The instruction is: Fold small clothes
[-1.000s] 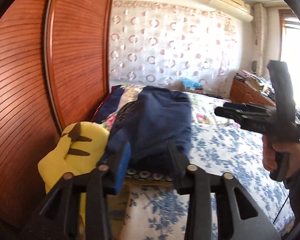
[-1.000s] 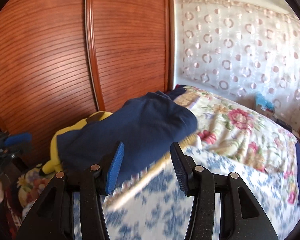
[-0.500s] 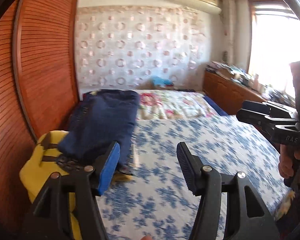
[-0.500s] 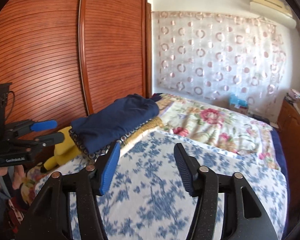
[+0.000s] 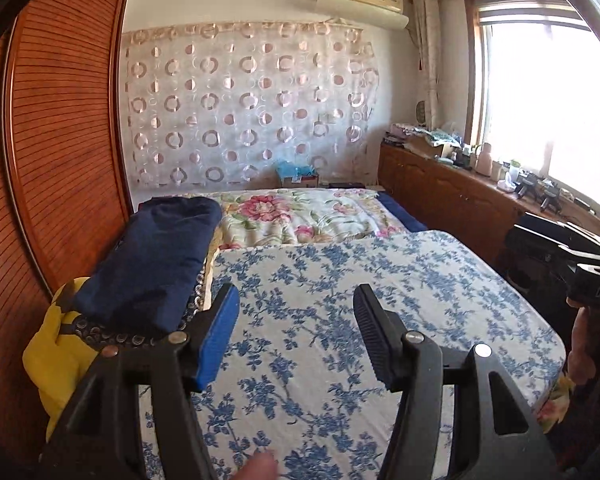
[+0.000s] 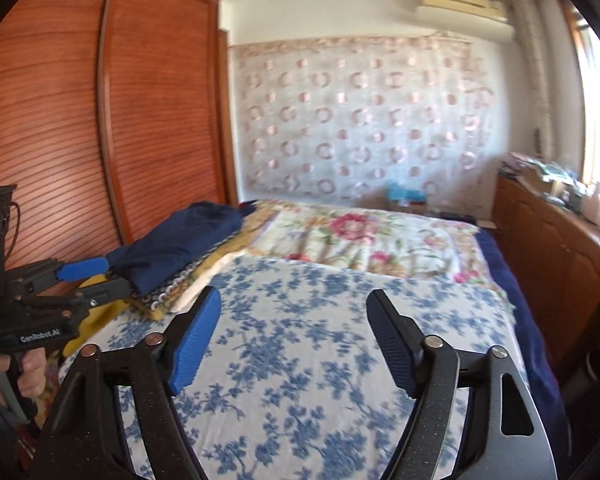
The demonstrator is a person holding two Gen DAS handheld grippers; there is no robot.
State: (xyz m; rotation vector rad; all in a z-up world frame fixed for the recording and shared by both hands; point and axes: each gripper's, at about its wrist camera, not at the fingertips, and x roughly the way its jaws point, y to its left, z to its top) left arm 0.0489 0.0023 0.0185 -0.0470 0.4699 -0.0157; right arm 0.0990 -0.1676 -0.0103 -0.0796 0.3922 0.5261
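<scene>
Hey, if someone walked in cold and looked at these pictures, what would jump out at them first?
Probably the blue-flowered sheet spread flat over the near half of the bed. Next, the folded navy garment lying on a small stack at the bed's left edge, against the reddish slatted wardrobe, with something yellow beneath it. Both pairs of tongs, left and right, hang empty over the sheet, the right jaws opening.

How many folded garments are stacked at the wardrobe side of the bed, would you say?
2: a navy garment on top, a ring-patterned one beneath, only its edge showing. More may be hidden.
</scene>
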